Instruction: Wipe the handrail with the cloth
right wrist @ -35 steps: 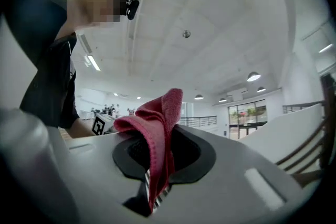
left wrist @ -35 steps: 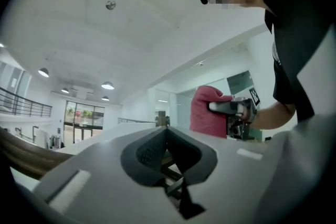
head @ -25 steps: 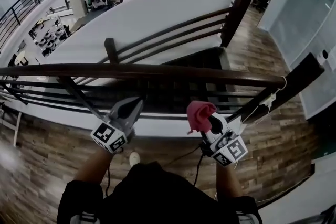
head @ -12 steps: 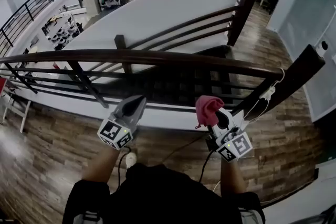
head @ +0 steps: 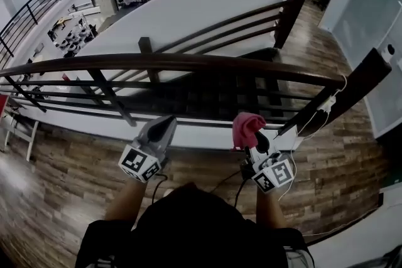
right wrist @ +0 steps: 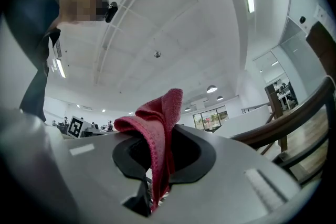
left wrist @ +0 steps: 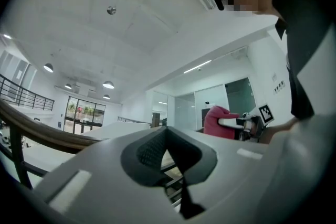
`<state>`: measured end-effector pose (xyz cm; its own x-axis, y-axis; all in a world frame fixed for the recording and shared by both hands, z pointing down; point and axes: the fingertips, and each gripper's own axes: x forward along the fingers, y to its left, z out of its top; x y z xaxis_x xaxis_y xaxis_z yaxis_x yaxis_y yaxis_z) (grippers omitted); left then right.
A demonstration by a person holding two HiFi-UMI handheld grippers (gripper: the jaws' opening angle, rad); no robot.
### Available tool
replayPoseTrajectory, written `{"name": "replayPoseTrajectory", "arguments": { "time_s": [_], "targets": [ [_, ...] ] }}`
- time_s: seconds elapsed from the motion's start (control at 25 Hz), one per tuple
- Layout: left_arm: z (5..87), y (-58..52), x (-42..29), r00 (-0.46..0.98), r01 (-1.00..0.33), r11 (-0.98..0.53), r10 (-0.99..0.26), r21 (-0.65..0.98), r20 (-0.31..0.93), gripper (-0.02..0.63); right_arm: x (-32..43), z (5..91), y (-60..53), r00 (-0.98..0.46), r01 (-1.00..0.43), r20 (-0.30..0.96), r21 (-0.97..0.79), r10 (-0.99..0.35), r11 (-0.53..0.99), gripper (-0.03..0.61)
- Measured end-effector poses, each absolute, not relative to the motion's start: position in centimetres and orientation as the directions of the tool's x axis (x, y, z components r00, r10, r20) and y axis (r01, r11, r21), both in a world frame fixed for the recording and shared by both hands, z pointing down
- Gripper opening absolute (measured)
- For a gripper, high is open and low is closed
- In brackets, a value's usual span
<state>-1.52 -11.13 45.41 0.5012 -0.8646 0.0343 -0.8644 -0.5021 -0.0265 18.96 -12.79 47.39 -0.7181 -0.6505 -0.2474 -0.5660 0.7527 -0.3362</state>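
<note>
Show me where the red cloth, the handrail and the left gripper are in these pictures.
red cloth (head: 247, 127): head view, on its bunched upper fold.
handrail (head: 188, 62): head view, on the middle of the dark top rail.
left gripper (head: 168, 120): head view, at the tip where its fingers meet.

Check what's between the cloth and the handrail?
Nothing. The head view shows the cloth, in the right claw, short of the handrail, with only air between them. The lower rails sit beyond.
</note>
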Motion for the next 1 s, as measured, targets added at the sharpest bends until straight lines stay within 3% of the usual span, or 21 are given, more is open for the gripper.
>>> {"name": "replayPoseTrajectory", "arguments": {
  "time_s": [0.2, 1.0],
  "targets": [
    [45.6, -11.3, -4.4, 0.516, -0.855, -0.518, -0.855, -0.040, 0.048, -0.002, 16.7, 46.8, -12.4, -0.707, -0.590, -0.243, -0.314, -0.664, 0.743, 0.046],
    [46.7, -13.0, -4.3, 0.535, -0.845, -0.534, -0.845, 0.036, 0.019, -0.002, 18.0, 47.9, -13.5, -0.680, -0.649, -0.178, -0.305, -0.712, 0.697, 0.044]
  ]
}}
